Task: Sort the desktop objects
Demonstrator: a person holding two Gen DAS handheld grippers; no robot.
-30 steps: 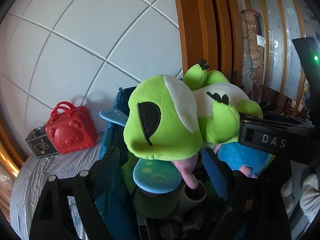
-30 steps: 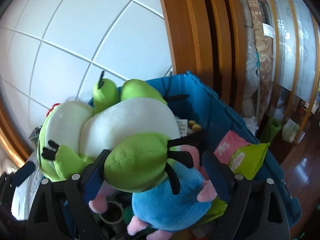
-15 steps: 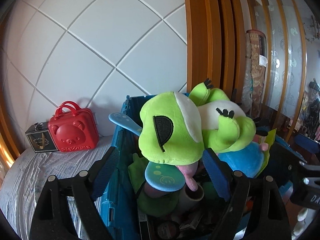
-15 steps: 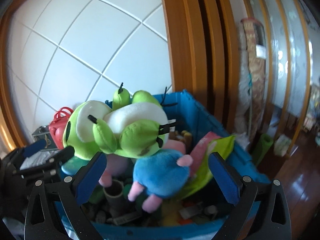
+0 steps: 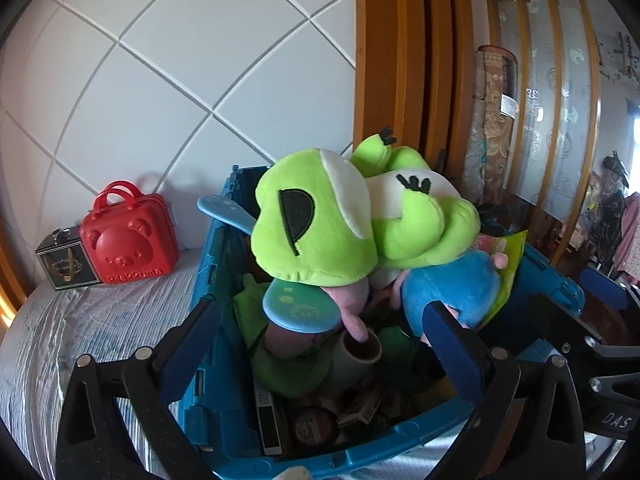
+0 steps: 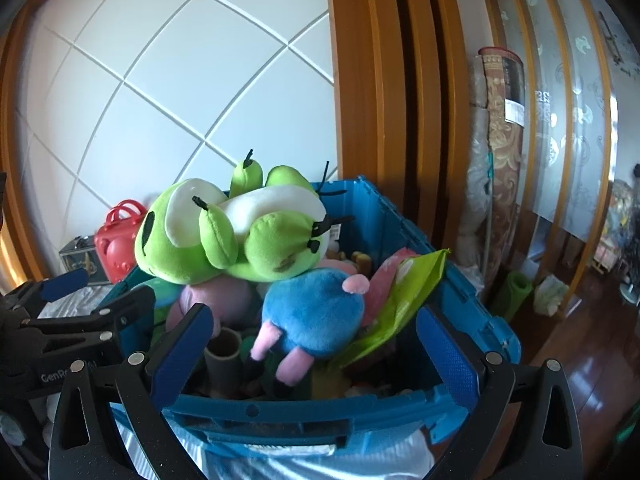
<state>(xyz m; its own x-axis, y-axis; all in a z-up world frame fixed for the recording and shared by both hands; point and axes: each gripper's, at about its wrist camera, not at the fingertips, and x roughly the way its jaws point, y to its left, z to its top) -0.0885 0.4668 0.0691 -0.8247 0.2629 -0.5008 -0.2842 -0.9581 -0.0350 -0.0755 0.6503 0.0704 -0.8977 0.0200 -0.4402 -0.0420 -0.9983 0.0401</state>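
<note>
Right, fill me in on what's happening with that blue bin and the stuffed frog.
A person with a gripper in each hand is sorting things into the blue bin. The green frog plush lies on top of the heap, over a blue plush. Neither gripper holds anything: the left gripper, its jaws opening, and the right gripper, wide open, sit short of the toys. A red bear case and a small dark box stand outside the bin.

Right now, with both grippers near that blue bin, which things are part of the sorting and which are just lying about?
Part of the job:
- green frog plush lying on top of the pile
- blue plastic crate full of toys
- red bear-face carry case on the tabletop
- small black box beside it

Just lying about:
- rolled patterned rug
- wooden door frame
</note>
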